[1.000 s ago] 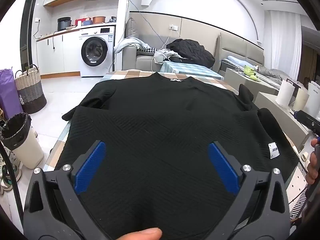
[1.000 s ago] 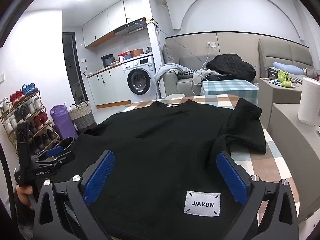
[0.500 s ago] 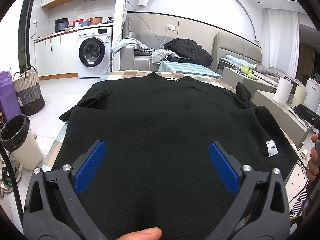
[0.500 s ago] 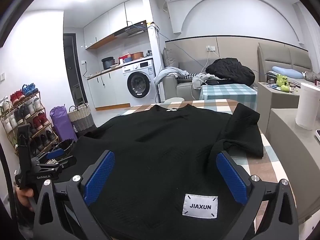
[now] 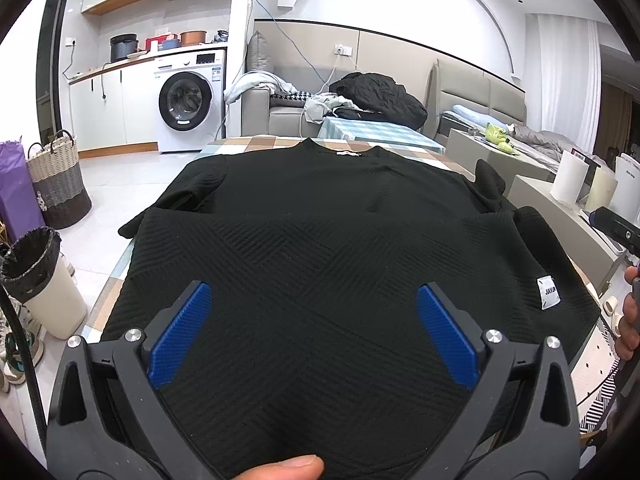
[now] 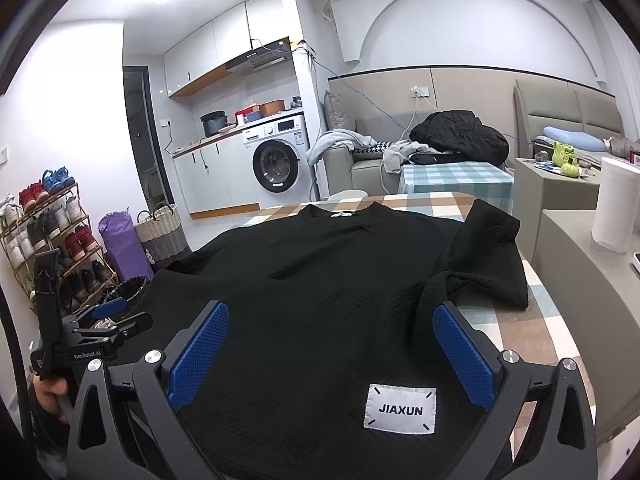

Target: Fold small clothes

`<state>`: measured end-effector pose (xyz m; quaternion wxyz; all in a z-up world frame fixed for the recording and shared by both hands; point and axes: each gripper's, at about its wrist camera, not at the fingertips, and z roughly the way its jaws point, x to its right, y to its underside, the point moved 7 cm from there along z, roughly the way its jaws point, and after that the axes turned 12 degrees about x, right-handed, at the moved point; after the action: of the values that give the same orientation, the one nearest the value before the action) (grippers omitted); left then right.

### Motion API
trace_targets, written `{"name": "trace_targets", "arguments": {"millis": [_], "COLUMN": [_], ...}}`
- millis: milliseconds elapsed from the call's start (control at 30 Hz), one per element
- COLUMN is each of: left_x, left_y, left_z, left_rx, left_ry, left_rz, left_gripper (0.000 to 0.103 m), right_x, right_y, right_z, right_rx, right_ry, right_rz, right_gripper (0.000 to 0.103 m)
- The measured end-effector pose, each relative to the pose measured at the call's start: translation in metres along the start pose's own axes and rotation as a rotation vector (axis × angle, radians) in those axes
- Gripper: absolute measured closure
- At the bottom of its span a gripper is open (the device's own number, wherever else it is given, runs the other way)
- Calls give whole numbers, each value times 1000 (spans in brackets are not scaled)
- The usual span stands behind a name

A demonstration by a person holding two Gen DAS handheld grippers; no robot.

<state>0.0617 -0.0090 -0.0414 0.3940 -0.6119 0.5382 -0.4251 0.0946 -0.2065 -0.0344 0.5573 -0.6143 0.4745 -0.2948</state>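
A black sweater (image 5: 320,248) is lying flat on the checked counter (image 6: 552,320). Over the last second both grippers have been rising slightly, so folding has not begun. Left gripper (image 5: 314,332) fingers are spread wide, empty; right gripper (image 6: 330,354) likewise. The sleeves are overhanging both side edges.

The sweater (image 5: 320,248) lies spread on the table (image 6: 532,332). Behind the table stands the sofa (image 5: 276,120), left of the sofa the washing machine (image 5: 188,104). A bin (image 5: 44,284) sits left of the table, a basket (image 5: 58,184) behind it.
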Motion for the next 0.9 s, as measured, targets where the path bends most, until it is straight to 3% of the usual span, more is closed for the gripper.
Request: {"name": "trace_targets", "arguments": {"millis": [900], "left_x": [3], "left_y": [3], "left_z": [2], "left_rx": [-7], "left_ry": [-1], "left_rz": [7], "left_gripper": [1], "right_x": [6], "right_y": [0], "right_z": [0], "right_rx": [-5], "right_ry": [32], "right_rz": [11], "right_gripper": [0]}}
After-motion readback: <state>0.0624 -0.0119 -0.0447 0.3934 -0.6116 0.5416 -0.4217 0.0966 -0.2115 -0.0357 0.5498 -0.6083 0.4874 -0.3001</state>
